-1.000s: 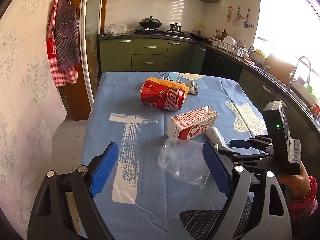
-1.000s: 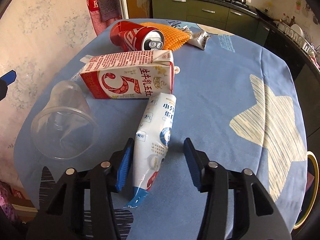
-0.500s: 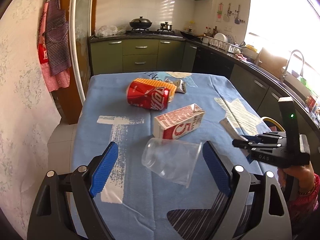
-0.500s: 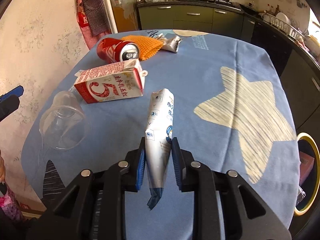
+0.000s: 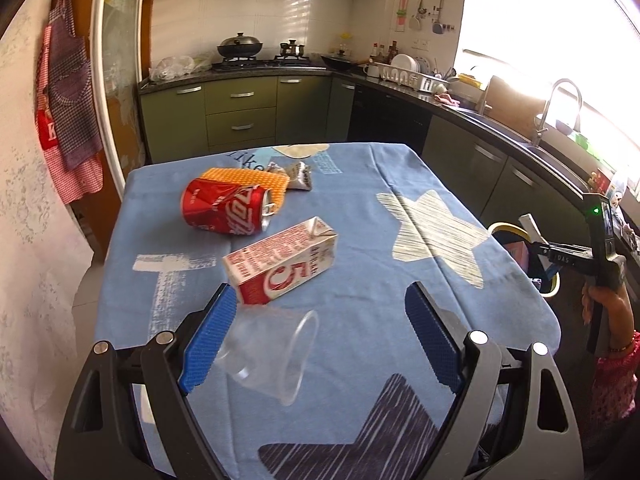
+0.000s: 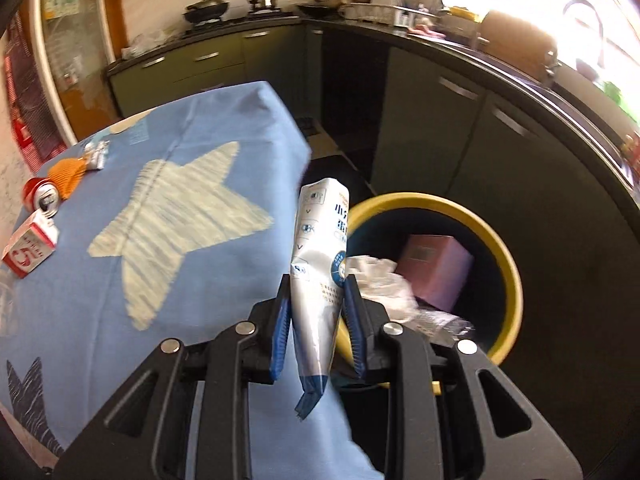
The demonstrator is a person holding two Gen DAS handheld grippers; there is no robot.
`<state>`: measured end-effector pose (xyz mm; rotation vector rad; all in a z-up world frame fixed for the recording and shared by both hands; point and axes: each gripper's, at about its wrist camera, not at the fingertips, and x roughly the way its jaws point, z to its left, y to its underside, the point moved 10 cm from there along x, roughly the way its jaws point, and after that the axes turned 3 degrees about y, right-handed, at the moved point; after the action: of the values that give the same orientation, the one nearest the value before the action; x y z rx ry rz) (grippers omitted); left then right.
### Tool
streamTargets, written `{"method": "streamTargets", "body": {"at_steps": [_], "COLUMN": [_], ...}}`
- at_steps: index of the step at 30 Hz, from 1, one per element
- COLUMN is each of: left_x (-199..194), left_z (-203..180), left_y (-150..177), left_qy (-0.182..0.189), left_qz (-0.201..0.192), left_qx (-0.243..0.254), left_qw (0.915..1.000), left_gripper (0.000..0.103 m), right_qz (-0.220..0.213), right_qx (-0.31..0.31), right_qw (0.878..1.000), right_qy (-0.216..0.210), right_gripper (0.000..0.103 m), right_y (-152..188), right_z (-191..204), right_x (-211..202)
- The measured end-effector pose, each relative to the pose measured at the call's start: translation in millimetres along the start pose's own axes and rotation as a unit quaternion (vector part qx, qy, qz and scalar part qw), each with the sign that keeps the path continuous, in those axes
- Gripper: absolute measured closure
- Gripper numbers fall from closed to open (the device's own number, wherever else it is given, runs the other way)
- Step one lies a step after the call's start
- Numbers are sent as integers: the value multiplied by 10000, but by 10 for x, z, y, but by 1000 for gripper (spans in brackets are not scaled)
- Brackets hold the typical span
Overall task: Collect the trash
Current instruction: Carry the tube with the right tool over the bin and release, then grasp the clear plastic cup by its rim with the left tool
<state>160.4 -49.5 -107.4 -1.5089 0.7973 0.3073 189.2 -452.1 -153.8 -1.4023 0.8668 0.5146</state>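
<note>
Right gripper (image 6: pixel 316 312): jaws narrow, blue pads pinching a white and blue pouch (image 6: pixel 320 256) at mid length. The jaws closed onto it within the last second. The pouch stands upright at frame centre, printed with Chinese characters too small to read, its torn blue end hanging below the pads. It sits over the table edge, just beside the bin (image 6: pixel 508 264) at lower right, a dark tub with a yellow rim. Inside the bin lie a pink box (image 6: pixel 436 268) and crumpled white paper (image 6: pixel 380 280).

Left gripper (image 5: pixel 316 340): jaws spread wide, holding nothing. A clear cup (image 5: pixel 272 352) lies on its side between the pads, close against the left pad; contact cannot be confirmed.

Above the cup, at frame centre, a red and white carton (image 5: pixel 280 264) lies on its side, marked with a large "5" and small unreadable print. Further up left, a dented red can (image 5: pixel 224 210) lies on its side with white script, only partly legible. An orange mesh pad (image 5: pixel 248 178) lies behind the can, and a crumpled silver wrapper (image 5: pixel 296 172) just to its right.

Surface: a table under a blue cloth (image 5: pixel 360 208) with pale star and dark patterns; the letters "ike" show at its far edge.

Room: a kitchen with green cabinets (image 5: pixel 240 112), a wok (image 5: pixel 240 44) on the hob, a dish rack, and a tap (image 5: pixel 560 104) at a bright window on the right. Checked aprons (image 5: pixel 68 92) hang at upper left. At far right of the left view, a hand (image 5: pixel 604 304) holds the other gripper above the bin.
</note>
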Motion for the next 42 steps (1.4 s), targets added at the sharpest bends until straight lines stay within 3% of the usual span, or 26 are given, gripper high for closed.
{"method": "streamTargets", "body": {"at_steps": [5,10,13,17,31,42], "left_x": [143,266,319,358,356,484], "left_z": [-250,-419,-473,-520,-367,321], "left_y": [-73,-136,-155,-155,45,423], "left_qy": [126,178,201,217,197,-816], "left_qz": [106,195,247,297,425,835], "left_qx": [156,309,354,418,536,326], "left_qw": [9997,9992,9989,9984,9975,9926], "left_gripper": [18,18,18,18,18,22], "right_qz": [114,280,242,29,-514,-548], "right_qx": [524,827,967,1102,930,498], "right_qw": [9973,9925,9894,9882,9925,9971], "right_qy": [511,856,1054,1060,605,152], "right_gripper": [78,75,54,52,51,51], "right_y": [25,63,59,29,-117,-199], "right_z": [-697,-1111,-1242,-1335,-957,-397], "right_x": [193,421,478,386,-117,-168]}}
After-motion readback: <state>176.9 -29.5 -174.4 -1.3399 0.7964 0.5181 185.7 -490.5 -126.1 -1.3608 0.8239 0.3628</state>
